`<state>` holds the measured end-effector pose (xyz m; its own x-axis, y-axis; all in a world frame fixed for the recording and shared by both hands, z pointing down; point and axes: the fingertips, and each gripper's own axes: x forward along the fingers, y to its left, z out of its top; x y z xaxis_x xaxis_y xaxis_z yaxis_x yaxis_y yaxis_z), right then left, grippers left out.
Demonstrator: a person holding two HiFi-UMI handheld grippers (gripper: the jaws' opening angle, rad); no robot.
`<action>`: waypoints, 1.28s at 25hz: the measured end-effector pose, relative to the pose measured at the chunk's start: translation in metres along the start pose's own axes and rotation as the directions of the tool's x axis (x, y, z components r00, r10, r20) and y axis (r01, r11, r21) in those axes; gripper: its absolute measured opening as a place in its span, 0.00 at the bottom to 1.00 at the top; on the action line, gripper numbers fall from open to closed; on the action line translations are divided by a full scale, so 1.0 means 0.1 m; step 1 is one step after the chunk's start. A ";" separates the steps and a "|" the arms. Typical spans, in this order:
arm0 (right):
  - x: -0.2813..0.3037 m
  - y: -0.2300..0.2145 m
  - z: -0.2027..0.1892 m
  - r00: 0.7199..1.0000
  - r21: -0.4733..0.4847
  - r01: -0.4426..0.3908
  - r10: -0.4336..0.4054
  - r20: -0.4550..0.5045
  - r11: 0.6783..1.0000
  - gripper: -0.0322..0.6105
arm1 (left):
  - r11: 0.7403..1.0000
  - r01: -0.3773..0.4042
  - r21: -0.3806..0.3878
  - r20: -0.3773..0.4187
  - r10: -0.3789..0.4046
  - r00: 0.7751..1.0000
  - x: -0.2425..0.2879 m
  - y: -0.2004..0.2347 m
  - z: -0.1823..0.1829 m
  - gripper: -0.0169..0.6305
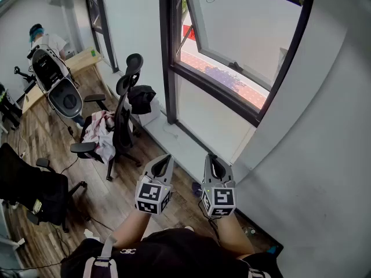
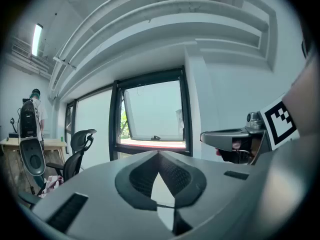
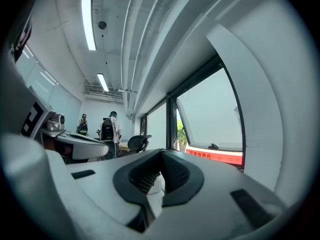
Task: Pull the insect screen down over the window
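Note:
A black-framed window (image 1: 170, 51) fills the wall ahead, its sash (image 1: 232, 33) tilted outward with red ground showing below. No insect screen is drawn across the opening; I cannot make one out. My left gripper (image 1: 168, 157) and right gripper (image 1: 210, 156) are held side by side below the sill, apart from the window, both shut with nothing between the jaws. In the left gripper view the shut tips (image 2: 159, 154) point at the window (image 2: 152, 114). The right gripper (image 3: 161, 151) points toward the window's left post, with the window (image 3: 210, 119) to its right.
A white sill ledge (image 1: 179, 143) runs under the window. Black office chairs (image 1: 124, 97) stand to the left, one draped with clothes (image 1: 101, 132), another (image 1: 29, 190) nearer. A person (image 1: 43, 39) sits at a far desk. White wall (image 1: 324, 155) is on the right.

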<state>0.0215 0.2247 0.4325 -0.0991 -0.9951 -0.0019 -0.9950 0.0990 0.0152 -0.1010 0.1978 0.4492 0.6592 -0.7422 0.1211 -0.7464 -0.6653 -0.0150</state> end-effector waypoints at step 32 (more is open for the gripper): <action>0.28 -0.13 -0.13 0.995 -0.064 -0.101 0.101 -0.009 0.993 0.05 | 0.998 -0.062 0.023 0.018 0.061 0.998 0.26 -0.08 -0.03 0.03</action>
<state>0.0315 0.1952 0.4451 -0.1990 -0.9800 0.0082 -0.9768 0.1990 0.0797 -0.0783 0.1837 0.4557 0.6137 -0.7828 0.1026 -0.7833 -0.6200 -0.0456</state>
